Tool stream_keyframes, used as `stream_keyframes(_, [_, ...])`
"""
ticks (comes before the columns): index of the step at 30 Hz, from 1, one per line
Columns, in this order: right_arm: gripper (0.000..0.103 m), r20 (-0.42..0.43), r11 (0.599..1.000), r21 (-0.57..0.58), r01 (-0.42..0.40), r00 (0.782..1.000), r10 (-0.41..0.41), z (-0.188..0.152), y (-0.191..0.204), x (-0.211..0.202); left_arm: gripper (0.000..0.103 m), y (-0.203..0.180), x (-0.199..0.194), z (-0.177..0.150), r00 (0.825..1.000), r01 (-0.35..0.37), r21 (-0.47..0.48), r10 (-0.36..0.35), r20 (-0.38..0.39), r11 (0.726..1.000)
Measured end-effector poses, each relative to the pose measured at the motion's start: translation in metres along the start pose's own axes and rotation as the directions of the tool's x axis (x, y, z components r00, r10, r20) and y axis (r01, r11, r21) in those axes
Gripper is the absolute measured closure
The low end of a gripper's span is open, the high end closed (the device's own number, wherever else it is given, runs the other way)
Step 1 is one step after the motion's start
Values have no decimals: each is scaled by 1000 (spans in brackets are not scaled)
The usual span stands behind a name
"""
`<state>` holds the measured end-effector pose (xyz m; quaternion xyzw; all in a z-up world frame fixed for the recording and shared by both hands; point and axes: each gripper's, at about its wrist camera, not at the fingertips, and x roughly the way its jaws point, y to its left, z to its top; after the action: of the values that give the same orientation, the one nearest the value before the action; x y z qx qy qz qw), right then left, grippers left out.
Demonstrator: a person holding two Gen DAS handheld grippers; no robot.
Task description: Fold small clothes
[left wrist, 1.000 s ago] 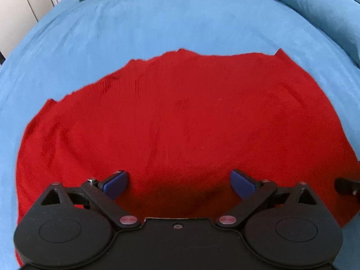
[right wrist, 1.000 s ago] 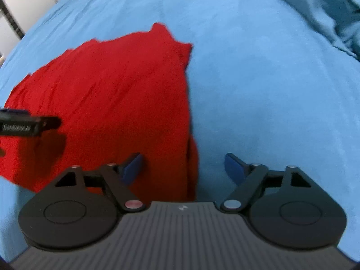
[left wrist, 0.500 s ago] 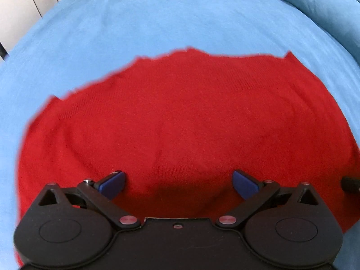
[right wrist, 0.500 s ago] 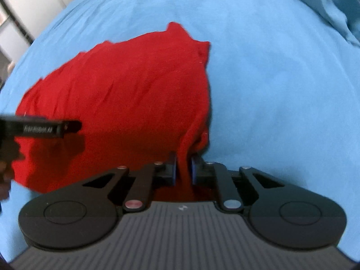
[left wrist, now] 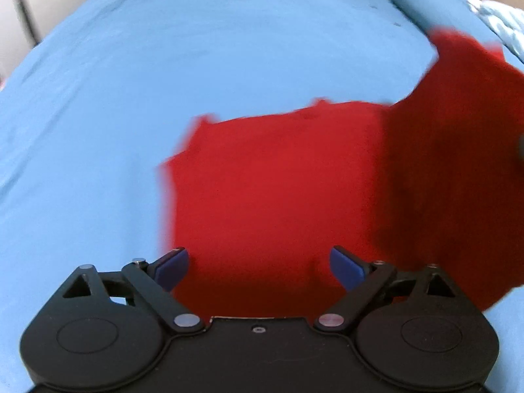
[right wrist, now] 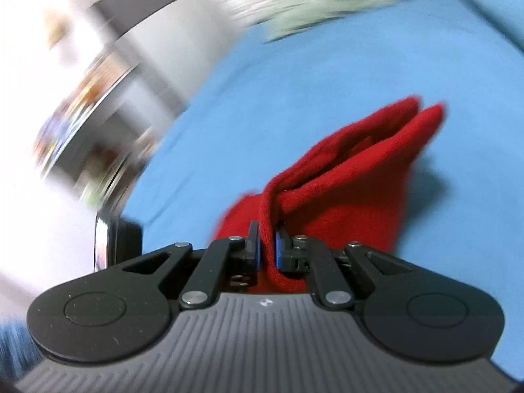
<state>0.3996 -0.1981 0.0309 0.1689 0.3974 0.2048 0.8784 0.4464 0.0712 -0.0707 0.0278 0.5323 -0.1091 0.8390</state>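
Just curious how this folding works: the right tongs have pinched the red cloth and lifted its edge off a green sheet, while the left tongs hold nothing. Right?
Nearly. The sheet is blue, not green, as the right wrist view shows. The rest holds: the right tongs pinch the red cloth with its edge lifted, and the left tongs hold nothing, their jaws closing slightly above the cloth.

red garment [left wrist: 278,190], blue bedsheet [left wrist: 163,65]

A blue bedsheet [left wrist: 163,82] spreads before blurred white furniture [right wrist: 157,32].
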Motion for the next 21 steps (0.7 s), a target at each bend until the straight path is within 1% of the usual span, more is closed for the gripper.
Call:
stream_keyframes(2, [80, -71, 987, -148, -63, 996, 53, -11, 43, 43, 7, 33, -3, -19, 999, -43, -23, 43, -10, 999])
stream_keyframes(3, [80, -112, 976, -198, -87, 991, 66, -21, 60, 68, 7, 49, -2, -30, 998, -62, -37, 62, -18, 997])
stream_keyframes(4, [80, -171, 964, -243, -110, 983, 69, -35, 76, 99, 7, 64, 0, -43, 997, -78, -51, 76, -31, 996])
stream_keyframes(6, [80, -267, 948, -298, -114, 963, 32, -63, 93, 151, 7, 88, 7, -65, 994, -92, -85, 87, -66, 992])
stream_keyframes(7, [80, -315, 942, -323, -91, 949, -16, -79, 97, 177, 7, 96, 9, -73, 993, -93, -100, 85, -78, 991])
stream_keyframes(8, [79, -337, 941, -332, -66, 940, -53, -89, 97, 192, 7, 101, 10, -80, 993, -92, -112, 83, -83, 989])
stream_keyframes(9, [77, -341, 944, -323, -58, 938, -60, -98, 97, 200, 7, 105, 10, -85, 994, -89, -119, 80, -80, 989])
stream_keyframes(10, [74, -328, 945, -323, -61, 943, -51, -102, 99, 199, 7, 107, 9, -87, 995, -83, -119, 75, -69, 989])
stream_keyframes(11, [69, -313, 942, -331, -57, 948, -52, -103, 101, 196, 7, 108, 6, -89, 996, -76, -118, 70, -56, 990])
stream_keyframes(12, [52, -301, 938, -342, -61, 952, -48, -103, 103, 191, 7, 109, 4, -88, 997, -69, -118, 64, -44, 991])
stream_keyframes(13, [41, -295, 934, -352, -65, 954, -44, -100, 104, 187, 7, 108, 1, -87, 998, -60, -119, 57, -30, 991])
stream_keyframes(14, [25, -283, 930, -363, -65, 958, -44, -99, 106, 177, 7, 108, -4, -86, 999, -52, -124, 50, -17, 991])
stream_keyframes(15, [22, -256, 924, -378, -62, 966, -40, -95, 106, 166, 7, 106, -9, -83, 999, -44, -131, 43, -4, 990])
stream_keyframes(16, [21, -222, 916, -397, -61, 975, -31, -91, 106, 152, 7, 107, -16, -77, 999, -31, -141, 33, 14, 990])
stream_keyframes(17, [18, -197, 911, -411, -46, 980, -39, -90, 102, 136, 7, 105, -22, -73, 999, -18, -148, 22, 30, 989])
stream_keyframes(19, [16, -154, 900, -434, 34, 982, -111, -91, 96, 109, 7, 99, -35, -66, 998, 1, -154, 8, 61, 988])
stream_keyframes(21, [16, -123, 893, -433, 123, 973, -194, -100, 86, 86, 7, 92, -44, -62, 996, 19, -150, -6, 84, 988])
